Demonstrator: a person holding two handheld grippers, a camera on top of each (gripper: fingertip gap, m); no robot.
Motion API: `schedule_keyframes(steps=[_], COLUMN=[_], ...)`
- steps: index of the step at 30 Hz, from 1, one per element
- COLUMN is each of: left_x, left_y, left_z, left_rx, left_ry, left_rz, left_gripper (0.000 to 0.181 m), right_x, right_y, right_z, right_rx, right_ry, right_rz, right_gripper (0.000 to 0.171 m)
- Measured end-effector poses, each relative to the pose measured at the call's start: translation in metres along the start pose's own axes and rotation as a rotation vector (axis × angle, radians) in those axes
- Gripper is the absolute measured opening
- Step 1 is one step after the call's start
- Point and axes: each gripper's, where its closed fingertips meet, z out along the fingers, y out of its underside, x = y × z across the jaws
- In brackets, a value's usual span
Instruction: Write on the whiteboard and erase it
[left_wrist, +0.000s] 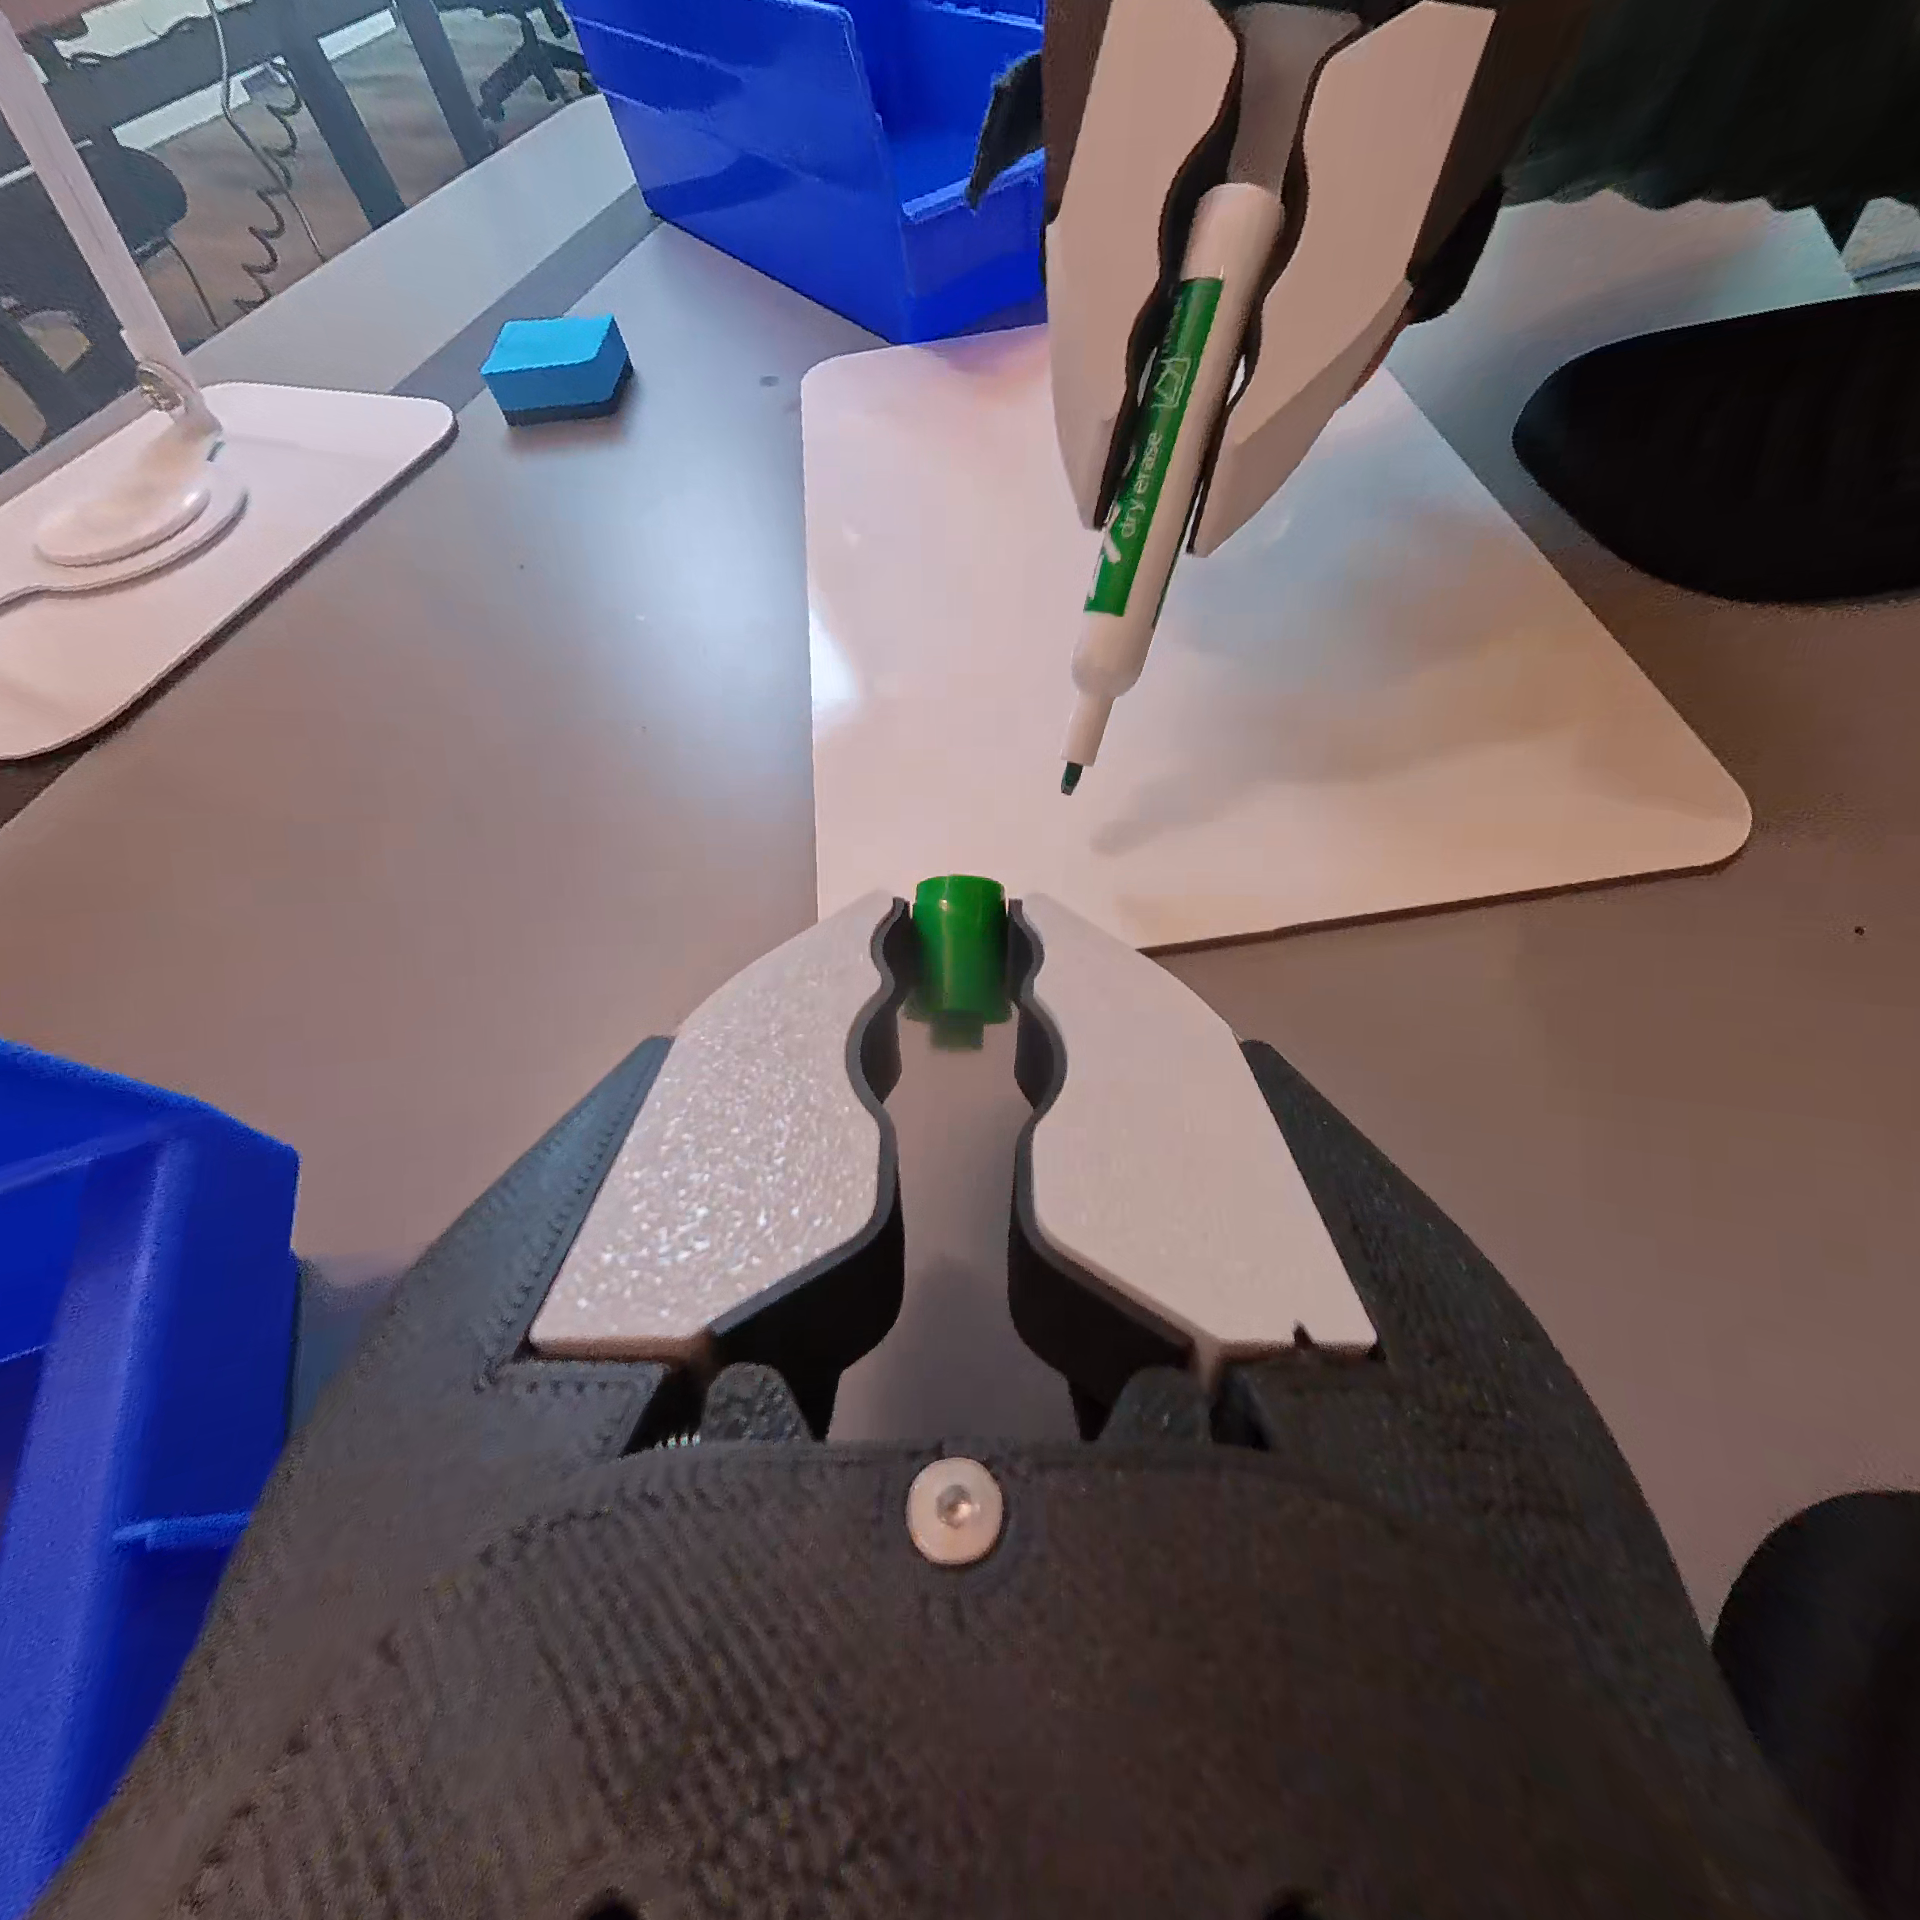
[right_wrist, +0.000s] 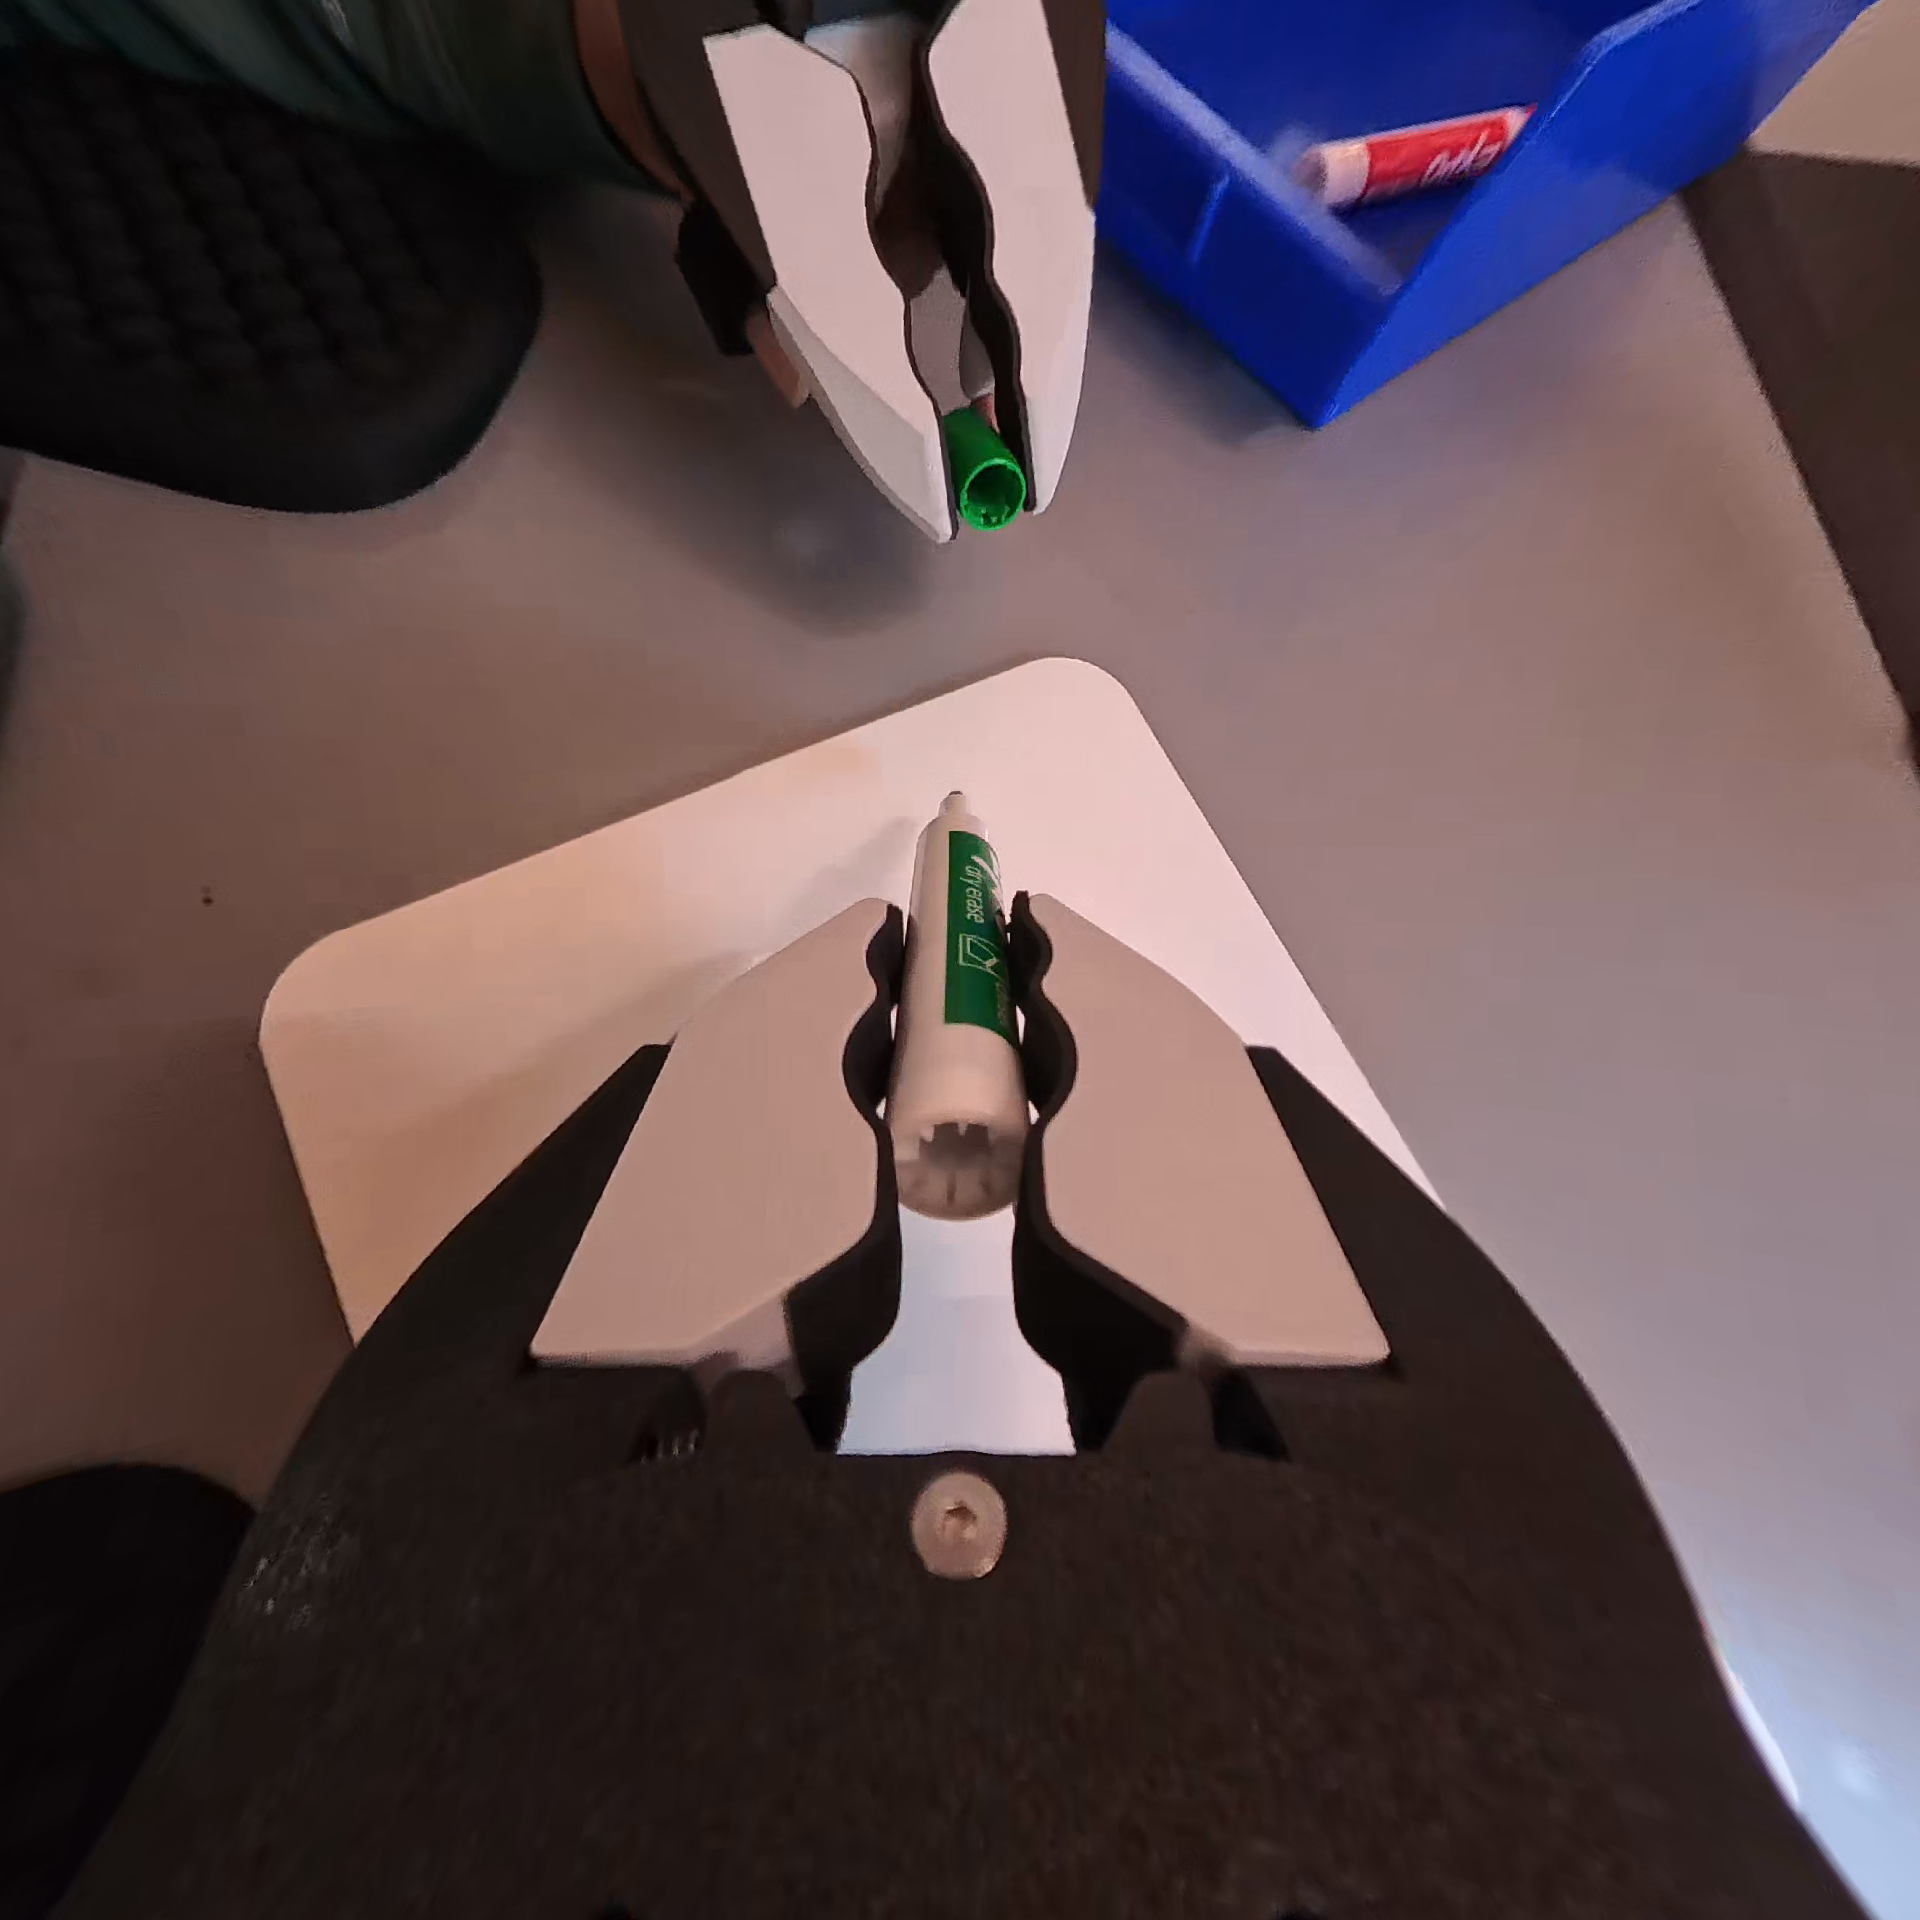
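Observation:
A small white whiteboard (left_wrist: 1299, 665) lies flat on the grey table and is blank; it also shows in the right wrist view (right_wrist: 727, 894). My right gripper (right_wrist: 956, 914) is shut on an uncapped green marker (right_wrist: 961, 997), tip pointing down a little above the board. In the left wrist view that gripper (left_wrist: 1148, 530) and the marker (left_wrist: 1138, 488) hang over the board's near half. My left gripper (left_wrist: 958, 914) is shut on the green marker cap (left_wrist: 958, 951), just off the board's near edge. It shows in the right wrist view (right_wrist: 992, 509) holding the cap (right_wrist: 987, 468). A blue eraser (left_wrist: 558, 369) sits far left.
A blue bin (left_wrist: 831, 156) stands behind the board; another blue bin (left_wrist: 114, 1403) is at near left. In the right wrist view a blue bin (right_wrist: 1226, 197) holds a red marker (right_wrist: 1423, 156). A white lamp base (left_wrist: 145, 499) stands at left. A dark chair (left_wrist: 1745, 457) is at right.

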Motion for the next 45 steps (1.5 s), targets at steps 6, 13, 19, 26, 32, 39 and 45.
schedule_keyframes(steps=[6, 13, 19, 26, 32, 39, 45], left_x=[0.005, 0.01, 0.011, 0.013, 0.014, 0.016, 0.016], left_y=[0.002, 0.001, 0.001, 0.004, 0.006, 0.007, 0.008], left_z=[-0.007, -0.007, -0.006, -0.004, -0.003, -0.002, -0.002], left_rx=[0.014, 0.021, 0.018, 0.002, -0.007, -0.015, -0.021], left_ry=[0.011, 0.021, 0.02, 0.038, 0.048, 0.054, 0.059], left_rz=[0.004, 0.011, 0.011, 0.004, 0.001, 0.001, -0.001], left_gripper=[0.018, 0.018, 0.018, 0.018, 0.018, 0.018, 0.018], right_x=[0.006, 0.009, 0.012, 0.013, 0.014, 0.013, 0.006], right_y=[-0.004, -0.006, -0.005, -0.002, 0.003, 0.003, 0.004], right_z=[0.01, 0.014, 0.016, 0.017, 0.019, 0.019, 0.016], right_rx=[-0.074, -0.087, -0.092, -0.097, -0.107, -0.123, -0.137], right_ry=[-0.02, -0.027, -0.021, -0.018, -0.018, -0.021, -0.035], right_rz=[0.048, 0.106, 0.114, 0.125, 0.128, 0.119, 0.113], right_gripper=[0.019, 0.019, 0.019, 0.02, 0.02, 0.019, 0.019])
